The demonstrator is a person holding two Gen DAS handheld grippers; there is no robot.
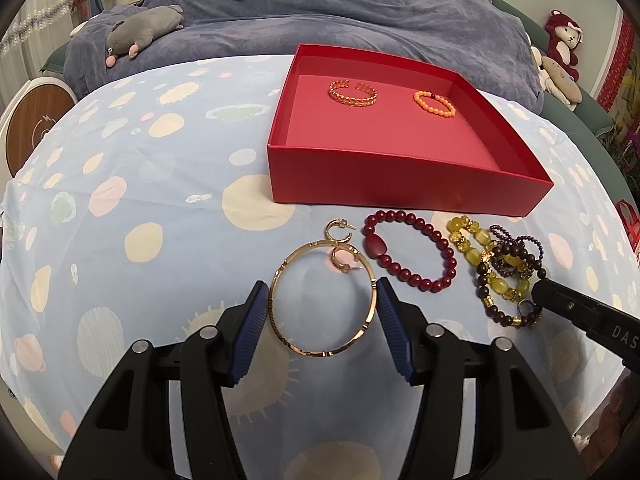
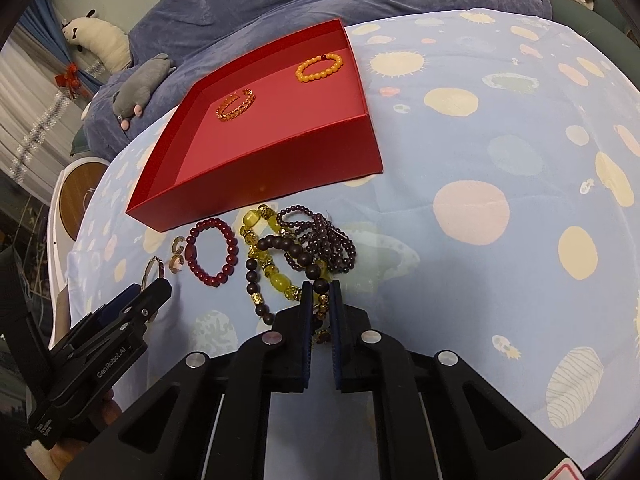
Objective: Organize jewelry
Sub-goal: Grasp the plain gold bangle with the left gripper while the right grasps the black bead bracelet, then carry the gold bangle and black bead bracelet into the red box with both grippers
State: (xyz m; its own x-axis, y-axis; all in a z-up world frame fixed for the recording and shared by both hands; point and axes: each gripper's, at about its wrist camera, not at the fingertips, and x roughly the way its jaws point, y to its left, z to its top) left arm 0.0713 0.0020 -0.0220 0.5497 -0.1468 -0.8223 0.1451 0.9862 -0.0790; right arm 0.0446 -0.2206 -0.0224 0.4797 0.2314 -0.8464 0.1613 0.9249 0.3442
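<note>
A red box (image 1: 400,176) (image 2: 280,160) holds a gold cuff (image 1: 353,93) (image 2: 236,105) and an orange bead bracelet (image 1: 434,104) (image 2: 319,67). In front of it lie a gold bangle (image 1: 322,298), two gold hoop earrings (image 1: 340,232), a dark red bead bracelet (image 1: 410,256) (image 2: 214,252), and a tangle of yellow (image 1: 472,240) (image 2: 276,276), brown and purple bracelets (image 2: 324,240). My left gripper (image 1: 322,294) is open, its pads on either side of the bangle. My right gripper (image 2: 321,294) is closed on the brown bead bracelet (image 2: 280,245) in the tangle.
The table wears a blue cloth (image 1: 140,200) with planet prints. A blue blanket (image 1: 320,8) and a grey plush toy (image 1: 140,32) lie behind the box. More plush toys (image 1: 564,48) sit at the far right.
</note>
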